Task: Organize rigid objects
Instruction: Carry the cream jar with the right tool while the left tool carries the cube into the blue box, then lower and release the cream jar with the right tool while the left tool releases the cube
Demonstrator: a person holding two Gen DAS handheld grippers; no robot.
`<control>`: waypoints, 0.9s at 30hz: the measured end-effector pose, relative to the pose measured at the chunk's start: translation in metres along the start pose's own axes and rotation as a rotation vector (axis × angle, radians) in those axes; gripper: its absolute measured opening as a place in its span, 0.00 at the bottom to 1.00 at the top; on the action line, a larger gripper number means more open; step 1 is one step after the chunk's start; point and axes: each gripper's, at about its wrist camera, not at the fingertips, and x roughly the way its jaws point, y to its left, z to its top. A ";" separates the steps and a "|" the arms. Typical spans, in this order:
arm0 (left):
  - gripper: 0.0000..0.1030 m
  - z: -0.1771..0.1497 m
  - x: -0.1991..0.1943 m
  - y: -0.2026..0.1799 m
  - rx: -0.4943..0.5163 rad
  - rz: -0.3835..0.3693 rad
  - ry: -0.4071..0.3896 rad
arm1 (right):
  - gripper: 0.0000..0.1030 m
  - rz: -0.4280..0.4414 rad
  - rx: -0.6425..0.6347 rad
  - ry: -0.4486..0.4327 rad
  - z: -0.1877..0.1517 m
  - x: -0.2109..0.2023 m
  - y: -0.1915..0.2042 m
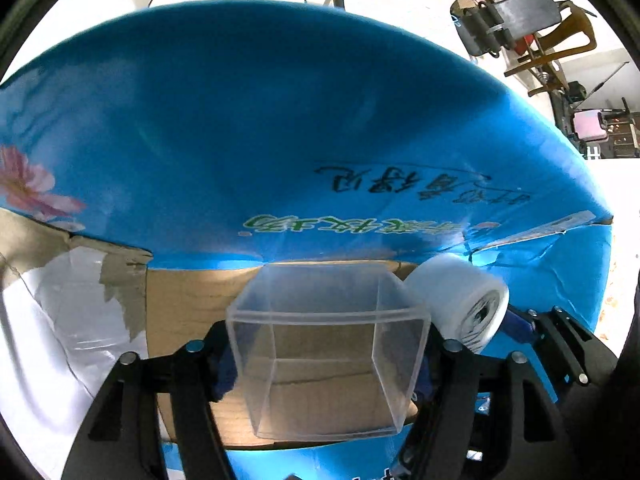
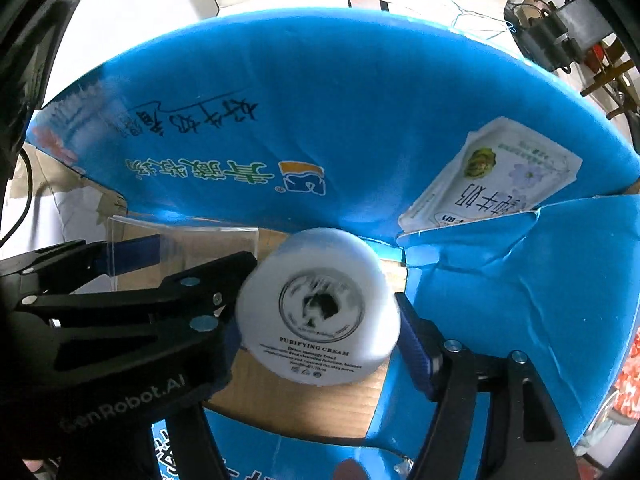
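Observation:
My left gripper (image 1: 326,360) is shut on a clear plastic box (image 1: 328,344), gripped by its two side walls, open and hollow. It hangs over the brown inside of an open cardboard carton (image 1: 188,300) with blue printed flaps (image 1: 280,120). Just right of it is a white cream jar (image 1: 460,300), lying on its side. In the right wrist view my right gripper (image 2: 320,332) is shut on that jar (image 2: 320,308), its "Purifying Cream" base facing the camera. The clear box (image 2: 184,240) and the left gripper's blue pad (image 2: 132,252) show at the left, close beside the jar.
The carton's tall back flap (image 2: 360,120) and torn right flap (image 2: 520,280) wall in the space. A white pouch shape (image 2: 492,176) shows on the back flap. White plastic sheet (image 1: 60,300) lies left of the carton. A wooden chair with dark gear (image 1: 540,20) stands far right.

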 end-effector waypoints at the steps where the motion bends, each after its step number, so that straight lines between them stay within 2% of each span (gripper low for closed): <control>1: 0.76 0.004 -0.001 -0.005 -0.005 -0.001 -0.001 | 0.78 -0.008 -0.003 -0.004 0.003 -0.002 0.000; 2: 0.85 0.005 -0.003 -0.005 -0.009 -0.003 -0.005 | 0.81 -0.013 -0.004 -0.008 0.001 -0.004 0.000; 6: 1.00 0.000 -0.013 -0.009 -0.015 0.016 -0.029 | 0.86 -0.031 -0.002 -0.018 0.005 -0.014 -0.001; 12: 1.00 -0.016 -0.022 -0.010 0.007 0.071 -0.078 | 0.88 -0.057 0.030 -0.042 -0.007 -0.027 -0.004; 17: 1.00 -0.029 -0.026 0.018 0.029 0.136 -0.151 | 0.99 -0.049 0.066 -0.070 -0.033 -0.027 -0.001; 27: 1.00 -0.060 -0.045 0.022 0.061 0.168 -0.285 | 0.99 -0.062 0.124 -0.123 -0.073 -0.040 0.000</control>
